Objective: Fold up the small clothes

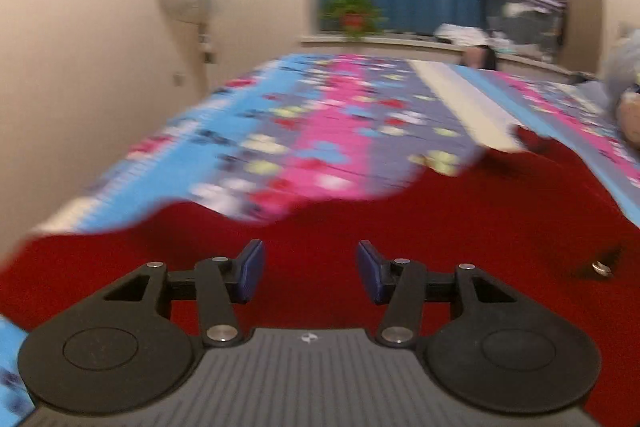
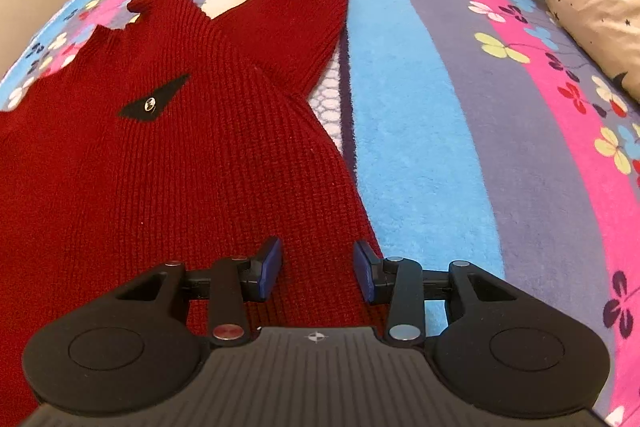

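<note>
Red sweater (image 2: pixel 160 155) lay flat on floral blanket (image 2: pixel 460 107), sleeve toward 12 o'clock | left gripper (image 1: pixel 310 271) parted, empty | right gripper (image 2: pixel 318 269) part-open astride side edge, pads not pressing | risk: shallow bite slips, fold skews.

Left gripper (image 1: pixel 310 273): a dark grey ribbed plate with a small compass-like emblem near its far edge, flanked left and right by two round black housings, each with an inset disc. Black linkage bars, pinned by silver rivets, carry two blue pads (image 1: pixel 252 269). Triangular cut-outs pierce the outer links. Right gripper (image 2: pixel 318 271): the same build, but the near-left rivet reflects red; pads (image 2: pixel 272 263) likewise blue.
</note>
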